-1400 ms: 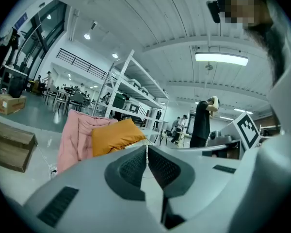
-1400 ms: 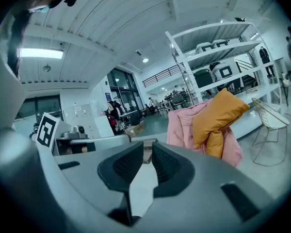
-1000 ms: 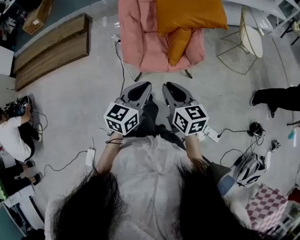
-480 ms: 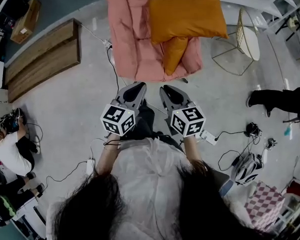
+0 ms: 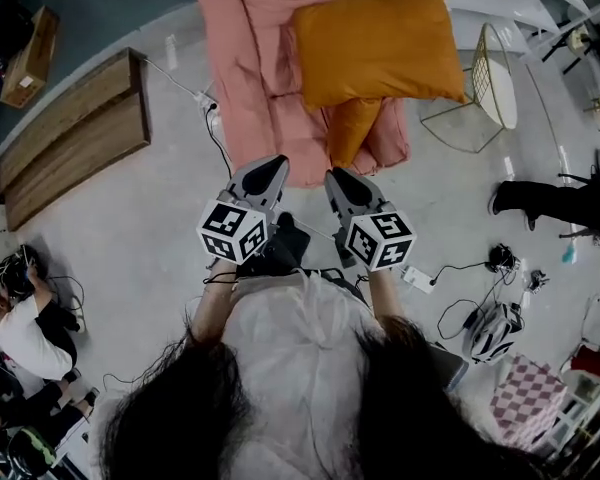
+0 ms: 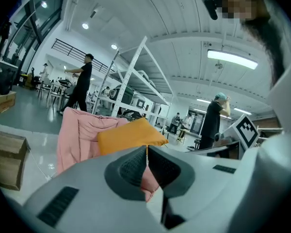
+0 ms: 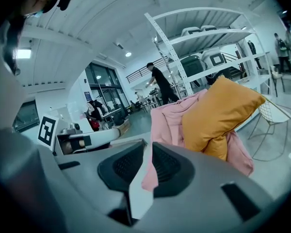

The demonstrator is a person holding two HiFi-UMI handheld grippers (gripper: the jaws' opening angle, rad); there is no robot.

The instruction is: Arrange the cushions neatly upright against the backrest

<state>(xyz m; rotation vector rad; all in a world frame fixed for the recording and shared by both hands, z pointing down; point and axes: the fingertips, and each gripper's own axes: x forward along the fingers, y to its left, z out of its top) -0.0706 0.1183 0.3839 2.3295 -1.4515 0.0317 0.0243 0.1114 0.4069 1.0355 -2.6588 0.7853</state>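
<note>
Compared with a second ago, the pink padded chair sits much closer to me in the head view. Bare floor used to separate it from my claws; the tips of my left claw and right claw now overlap its front edge. The cushions lie as before. The large orange cushion sprawls across the seat and over the chair's right side. The small orange cushion pokes out from under it toward the front edge.

The frame cuts off the top of the chair, and the large cushion covers most of the small one. From above I cannot tell where the seat ends and the backrest begins.

The left gripper view shows my left claw pressed together with nothing in it. Its jaws hide the small cushion, leaving only the large cushion and the chair's raised back. The right gripper view shows my right claw a thin slit apart and empty. It also shows both cushions, the large one over the small one, with a wire side table beside the chair.
</note>
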